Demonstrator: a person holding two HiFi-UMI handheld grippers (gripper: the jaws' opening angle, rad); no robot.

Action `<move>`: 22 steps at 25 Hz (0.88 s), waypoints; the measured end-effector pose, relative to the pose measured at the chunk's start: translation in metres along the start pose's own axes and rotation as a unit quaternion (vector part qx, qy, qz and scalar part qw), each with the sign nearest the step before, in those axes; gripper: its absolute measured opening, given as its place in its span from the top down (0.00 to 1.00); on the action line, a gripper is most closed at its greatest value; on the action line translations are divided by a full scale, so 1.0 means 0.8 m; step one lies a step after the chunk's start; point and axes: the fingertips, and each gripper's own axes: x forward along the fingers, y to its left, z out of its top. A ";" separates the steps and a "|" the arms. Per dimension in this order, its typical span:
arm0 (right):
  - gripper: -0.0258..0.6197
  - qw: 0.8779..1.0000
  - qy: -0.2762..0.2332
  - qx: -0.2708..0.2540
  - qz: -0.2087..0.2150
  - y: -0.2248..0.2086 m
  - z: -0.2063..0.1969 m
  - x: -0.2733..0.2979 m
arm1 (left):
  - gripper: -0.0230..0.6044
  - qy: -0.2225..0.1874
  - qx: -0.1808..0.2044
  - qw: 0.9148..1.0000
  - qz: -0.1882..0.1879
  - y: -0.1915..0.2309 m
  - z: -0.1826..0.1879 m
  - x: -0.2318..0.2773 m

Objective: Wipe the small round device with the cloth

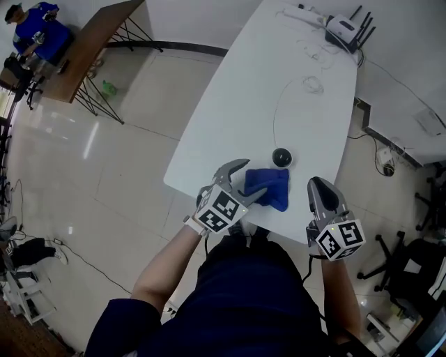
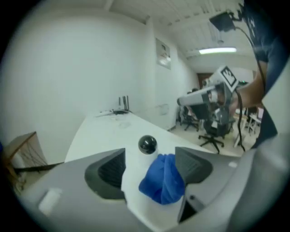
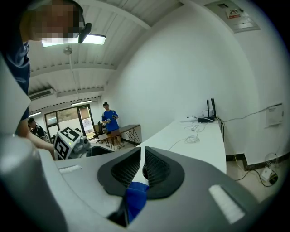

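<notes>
Nearest us, our left gripper's [image 1: 249, 178] jaws stand released, the blue cloth [image 1: 274, 187] between them on the desk [image 1: 279, 84]. Right of the cloth, our right gripper's [image 1: 322, 185] jaws are clenched on nothing. The small round device [image 1: 281, 157] sits just beyond the cloth.

A long white table [image 1: 230, 132] with rounded corners runs away across a pale tiled floor [image 1: 104, 181]. At its far end sits a white router [image 1: 343, 29] with black antennas, beside what looks like a white power strip [image 1: 301, 10]. A loose coil of white cable [image 1: 312, 84] lies nearer in, and 1 thin wire [image 1: 274, 115] curves along the tabletop. At the upper left stands a wooden table [image 1: 94, 42] on black wire legs, with a green object [image 1: 108, 88] on the floor beneath it and 1 person in a blue top [image 1: 43, 31] behind it. At the right, a black office chair [image 1: 408, 258] stands near a plug and cable [image 1: 385, 167] on the floor. A ceiling light [image 2: 216, 50] glows overhead.
</notes>
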 end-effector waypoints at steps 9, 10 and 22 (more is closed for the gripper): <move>0.91 0.997 -0.025 -0.065 0.020 0.027 0.026 0.009 | 0.60 -0.105 -0.159 0.981 0.042 -0.013 0.038 -0.062; 0.91 0.997 -0.025 -0.066 0.021 0.029 0.028 0.011 | 0.60 -0.104 -0.162 0.980 0.041 -0.019 0.036 -0.061; 0.91 0.996 -0.026 -0.082 0.021 0.031 0.030 0.013 | 0.60 -0.117 -0.163 0.978 0.056 -0.017 0.031 -0.057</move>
